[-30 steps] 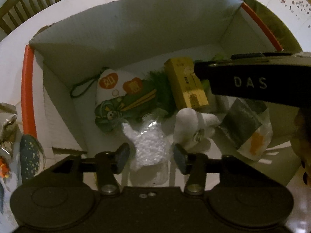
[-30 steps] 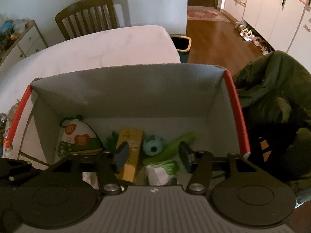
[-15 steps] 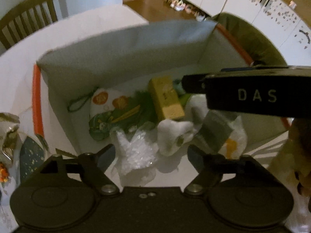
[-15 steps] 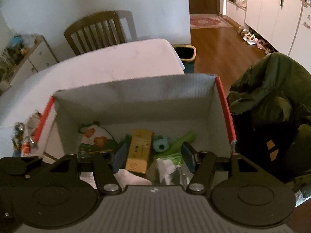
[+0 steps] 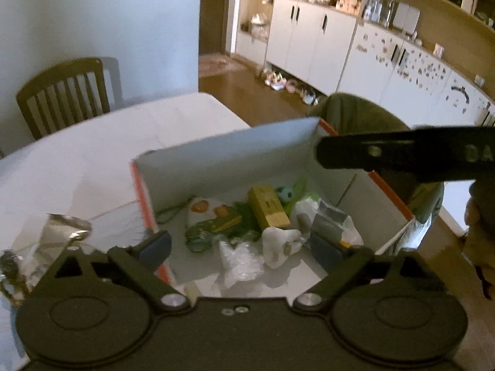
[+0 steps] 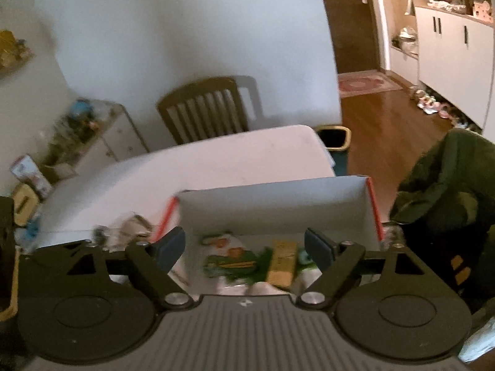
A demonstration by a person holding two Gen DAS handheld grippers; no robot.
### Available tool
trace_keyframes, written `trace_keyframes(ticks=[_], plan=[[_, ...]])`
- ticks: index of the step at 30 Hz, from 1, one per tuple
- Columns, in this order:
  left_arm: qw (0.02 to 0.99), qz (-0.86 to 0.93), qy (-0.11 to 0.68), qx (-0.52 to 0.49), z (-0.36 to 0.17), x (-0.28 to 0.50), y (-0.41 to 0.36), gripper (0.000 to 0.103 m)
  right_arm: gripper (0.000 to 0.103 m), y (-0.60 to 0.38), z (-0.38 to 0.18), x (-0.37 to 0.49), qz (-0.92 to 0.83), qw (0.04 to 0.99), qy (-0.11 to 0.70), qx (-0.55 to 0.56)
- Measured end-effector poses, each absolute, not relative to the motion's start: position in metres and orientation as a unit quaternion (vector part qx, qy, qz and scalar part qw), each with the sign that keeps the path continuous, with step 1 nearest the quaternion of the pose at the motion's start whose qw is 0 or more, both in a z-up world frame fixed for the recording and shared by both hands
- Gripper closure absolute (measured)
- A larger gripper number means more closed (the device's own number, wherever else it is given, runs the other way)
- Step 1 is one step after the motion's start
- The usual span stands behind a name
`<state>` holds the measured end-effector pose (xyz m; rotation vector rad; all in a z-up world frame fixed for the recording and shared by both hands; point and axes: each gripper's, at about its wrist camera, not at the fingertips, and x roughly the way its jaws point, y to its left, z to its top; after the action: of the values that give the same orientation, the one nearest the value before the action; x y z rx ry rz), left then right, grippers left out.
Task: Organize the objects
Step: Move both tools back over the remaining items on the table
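Note:
A cardboard box with white inner walls and orange edges stands on the white table. It holds a yellow carton, a printed pouch, a clear plastic bag, a crumpled white item and a teal toy. My left gripper hangs above the box's near edge, its jaws opening with nothing between them. My right gripper hovers higher over the same box, its jaws also opening and empty. The yellow carton shows below it. The right tool's black casing crosses the left wrist view.
A crumpled foil wrapper and small clutter lie on the table left of the box. A wooden chair stands at the far side. A green jacket hangs to the right, and a bin sits past the table.
Both grippers have risen, drawn back from the box and tilted upward, and their jaws have spread wider. The clear bag that was between the left fingers lies on the box floor.

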<state>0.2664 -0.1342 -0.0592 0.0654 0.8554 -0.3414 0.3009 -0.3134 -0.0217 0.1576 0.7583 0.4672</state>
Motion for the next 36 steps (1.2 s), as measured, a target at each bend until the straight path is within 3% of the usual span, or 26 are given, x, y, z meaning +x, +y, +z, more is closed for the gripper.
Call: trace_keyframes(ticks=[15,24,29,36], plan=[[0.928,-0.119,0.35,-0.035,-0.01,0.207,-0.033,0.0,0.017,-0.285,0.012,0.227,0.261,0.916,0.304,0.032],[0.932,-0.114,0.341,-0.042,-0.014,0.192,0.031,0.0,0.014,-0.235,0.015,0.196,0.266,0.918,0.289,0.049],[0.94,-0.102,0.324,-0.025,-0.017,0.186,0.064,0.0,0.005,-0.196,0.013,0.186,0.247,0.928,0.277,0.035],[0.947,-0.092,0.307,-0.007,-0.024,0.186,0.113,0.0,0.004,-0.144,0.007,0.176,0.258,0.93,0.259,0.039]])
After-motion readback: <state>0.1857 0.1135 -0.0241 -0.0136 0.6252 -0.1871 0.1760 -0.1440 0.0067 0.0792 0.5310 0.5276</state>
